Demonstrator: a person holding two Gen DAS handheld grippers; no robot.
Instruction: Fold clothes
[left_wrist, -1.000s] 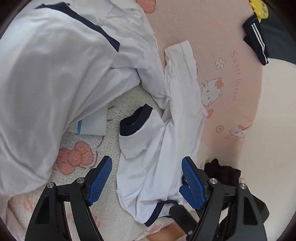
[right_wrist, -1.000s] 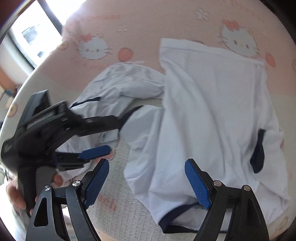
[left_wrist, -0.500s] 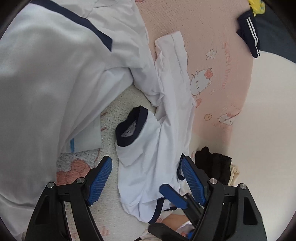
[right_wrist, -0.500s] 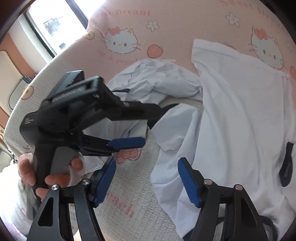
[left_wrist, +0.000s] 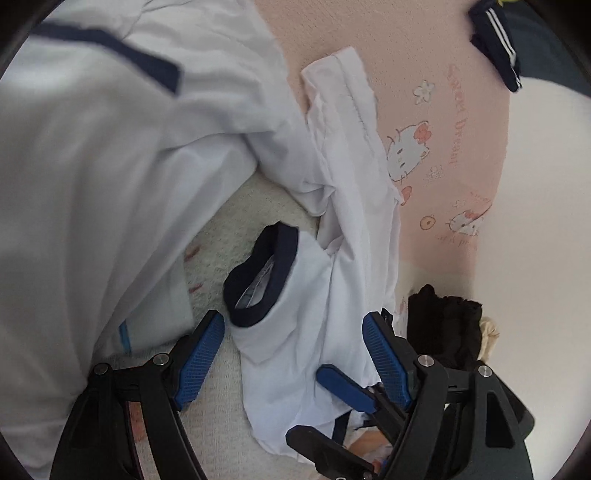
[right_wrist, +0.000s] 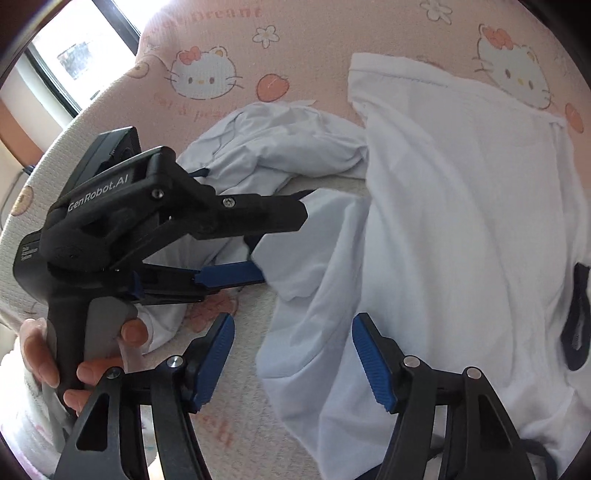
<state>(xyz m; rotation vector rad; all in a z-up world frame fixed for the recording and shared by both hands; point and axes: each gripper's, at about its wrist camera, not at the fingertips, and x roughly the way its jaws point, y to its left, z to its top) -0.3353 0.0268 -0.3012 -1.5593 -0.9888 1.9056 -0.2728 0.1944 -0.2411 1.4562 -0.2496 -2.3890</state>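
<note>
Right wrist view: right gripper (right_wrist: 291, 354), jaws narrowing yet gripping nothing, has sunk toward the white shirt (right_wrist: 461, 221) hem; bare bedsheet (right_wrist: 236, 369) lies beside it. Left gripper (left_wrist: 291, 354), wide and empty, has dropped nearer the navy-cuffed sleeve (left_wrist: 258, 273).

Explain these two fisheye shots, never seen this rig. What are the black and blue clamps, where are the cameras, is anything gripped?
No robot arm here: a person holds a two-finger clamp in each hand, and each clamp carries a camera looking out along its blue-padded fingers.

The left wrist view shows the left gripper over a white shirt with a navy-trimmed sleeve cuff, spread on a pink cartoon-cat blanket. Its jaws are open and grip nothing.

The right wrist view shows the right gripper over the same shirt, with the left gripper and the hand holding it at the left. Its jaws have just been closing, but cloth only lies between the pads; nothing is pinched yet.
</note>
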